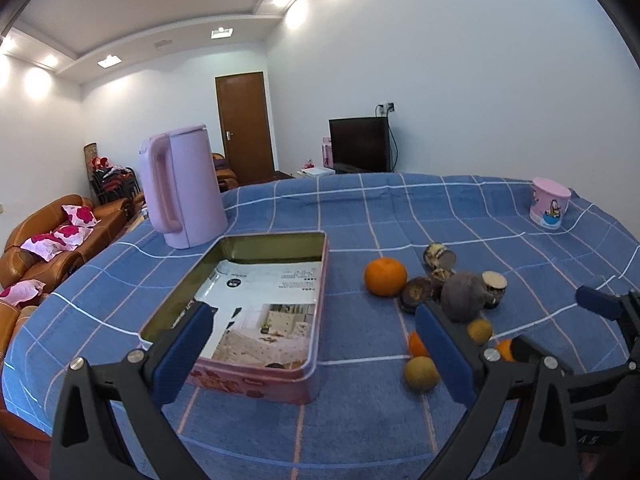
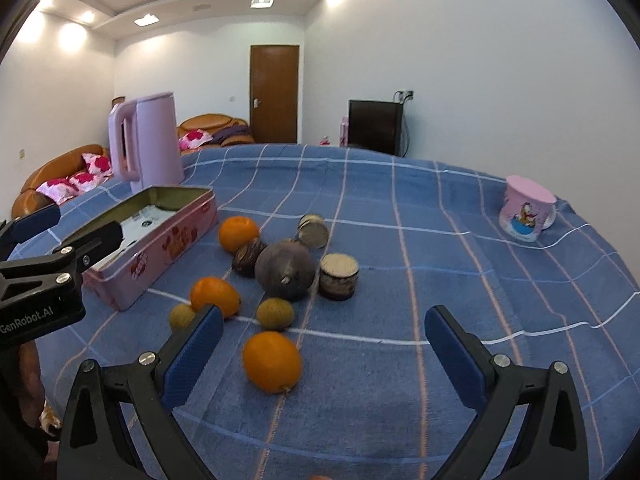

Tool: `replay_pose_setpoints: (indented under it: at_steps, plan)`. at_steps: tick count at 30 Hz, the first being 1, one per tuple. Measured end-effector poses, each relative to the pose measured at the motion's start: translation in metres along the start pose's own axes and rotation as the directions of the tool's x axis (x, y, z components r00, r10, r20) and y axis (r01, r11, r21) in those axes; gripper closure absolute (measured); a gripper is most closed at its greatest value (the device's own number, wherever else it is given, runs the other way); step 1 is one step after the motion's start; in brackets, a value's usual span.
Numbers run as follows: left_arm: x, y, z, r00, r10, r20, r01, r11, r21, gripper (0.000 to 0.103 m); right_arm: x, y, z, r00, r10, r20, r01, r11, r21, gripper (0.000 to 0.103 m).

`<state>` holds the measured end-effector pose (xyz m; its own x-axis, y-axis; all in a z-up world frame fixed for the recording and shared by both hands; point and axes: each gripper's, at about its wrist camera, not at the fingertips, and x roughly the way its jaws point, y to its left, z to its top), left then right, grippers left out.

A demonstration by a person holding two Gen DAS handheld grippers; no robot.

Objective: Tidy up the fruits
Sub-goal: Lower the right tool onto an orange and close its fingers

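Note:
A pink rectangular tin (image 1: 312, 364) (image 2: 160, 256) lies open on the blue checked cloth, holding only a printed sheet. Right of it lies a cluster of fruit: three oranges (image 2: 272, 361) (image 2: 214, 296) (image 2: 239, 233), two small yellow-green fruits (image 2: 275, 313) (image 2: 182, 317), a big dark round fruit (image 2: 285, 270) (image 1: 464, 296) and dark cut pieces (image 2: 339, 276). My left gripper (image 1: 320, 344) hovers open over the tin's near end. My right gripper (image 2: 324, 348) hangs open above the nearest orange, which sits between its fingers, untouched. The left gripper (image 2: 52, 232) also shows at the right wrist view's left edge.
A tall pink kettle (image 1: 184, 188) (image 2: 146, 146) stands behind the tin. A pink cartoon cup (image 1: 550, 204) (image 2: 528, 210) sits upside down at the far right of the table. Orange sofas with pink cushions (image 1: 52, 236) lie beyond the table's left edge.

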<state>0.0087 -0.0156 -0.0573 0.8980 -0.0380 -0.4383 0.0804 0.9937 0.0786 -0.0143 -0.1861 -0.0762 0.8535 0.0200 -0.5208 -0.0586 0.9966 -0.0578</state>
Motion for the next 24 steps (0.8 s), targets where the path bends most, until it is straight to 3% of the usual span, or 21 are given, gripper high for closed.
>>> replay_pose_setpoints:
  at_steps: [4, 8, 12, 14, 21, 24]
  plan:
    - [0.006, 0.001, -0.003, 1.0, -0.005, -0.03, 0.005, 1.0, 0.0, 0.0, 0.013, 0.008, -0.006, 0.997, 0.044, -0.066, -0.047, 0.998, -0.035, 0.029]
    - [0.006, -0.002, -0.005, 0.999, -0.026, -0.032, 0.026, 1.0, 0.004, 0.0, 0.018, 0.01, -0.007, 0.994, 0.055, -0.099, -0.06, 0.997, -0.051, 0.041]
    - [0.006, -0.011, -0.007, 0.998, -0.051, -0.039, 0.052, 0.998, 0.03, 0.0, 0.026, 0.008, -0.009, 0.979, 0.131, -0.156, -0.139, 0.99, -0.039, 0.05]
    - [0.008, -0.014, -0.009, 0.997, -0.056, -0.047, 0.058, 0.998, 0.037, 0.0, 0.028, 0.007, -0.01, 0.97, 0.174, -0.172, -0.18, 0.983, -0.022, 0.062]
    - [0.011, -0.023, -0.012, 0.995, -0.078, -0.066, 0.082, 0.995, 0.058, 0.002, 0.022, 0.005, -0.012, 0.968, 0.21, -0.141, -0.215, 0.976, -0.022, 0.065]
    - [0.012, -0.028, -0.014, 0.992, -0.092, -0.081, 0.098, 0.992, 0.074, 0.007, 0.014, -0.002, -0.007, 0.99, 0.115, -0.082, -0.118, 0.992, -0.038, 0.066]
